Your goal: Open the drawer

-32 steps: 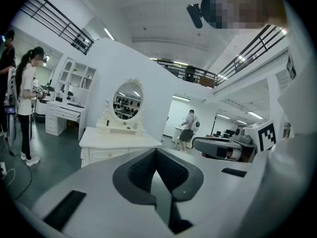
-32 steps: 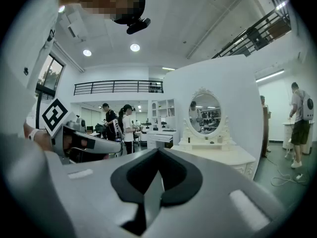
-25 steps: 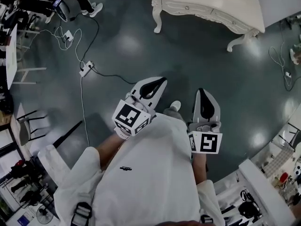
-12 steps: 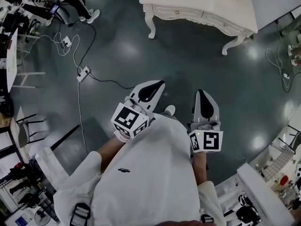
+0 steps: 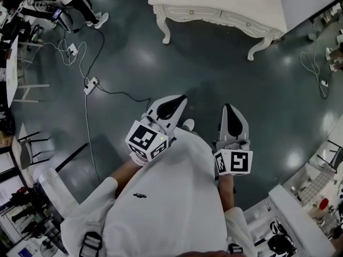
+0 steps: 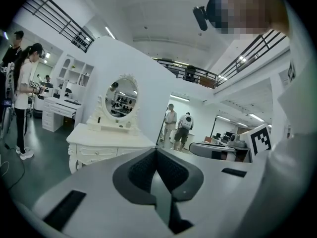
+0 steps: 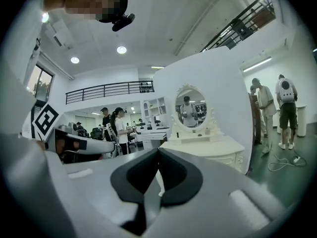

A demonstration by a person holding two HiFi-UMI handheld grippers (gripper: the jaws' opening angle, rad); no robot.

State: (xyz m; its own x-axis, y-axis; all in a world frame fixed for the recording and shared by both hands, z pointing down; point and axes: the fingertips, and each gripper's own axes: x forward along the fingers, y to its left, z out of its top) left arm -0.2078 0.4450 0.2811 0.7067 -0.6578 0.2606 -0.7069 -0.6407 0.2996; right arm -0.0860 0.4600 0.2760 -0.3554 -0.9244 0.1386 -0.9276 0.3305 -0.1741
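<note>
A white carved dressing table (image 5: pixel 214 7) stands across the dark floor at the top of the head view, its drawer fronts (image 5: pixel 203 15) with small knobs facing me. My left gripper (image 5: pixel 181 98) and right gripper (image 5: pixel 229 107) are held side by side in front of my white coat, both pointing at the table and well short of it. In the left gripper view the table (image 6: pixel 106 145) with its oval mirror (image 6: pixel 121 97) sits left of the shut, empty jaws. In the right gripper view the table (image 7: pixel 208 148) lies right of the shut, empty jaws.
A power strip (image 5: pixel 90 82) and cables trail over the floor at left. A person (image 6: pixel 22 93) stands left of the table, two others (image 6: pixel 178 128) behind it. White shelving (image 5: pixel 292 208) crowds the lower right; thin-legged furniture (image 5: pixel 29 143) lines the left edge.
The dressing table has slid left and looms nearer in the head view as I walk toward it. Both grippers ride along, still shut and empty.
</note>
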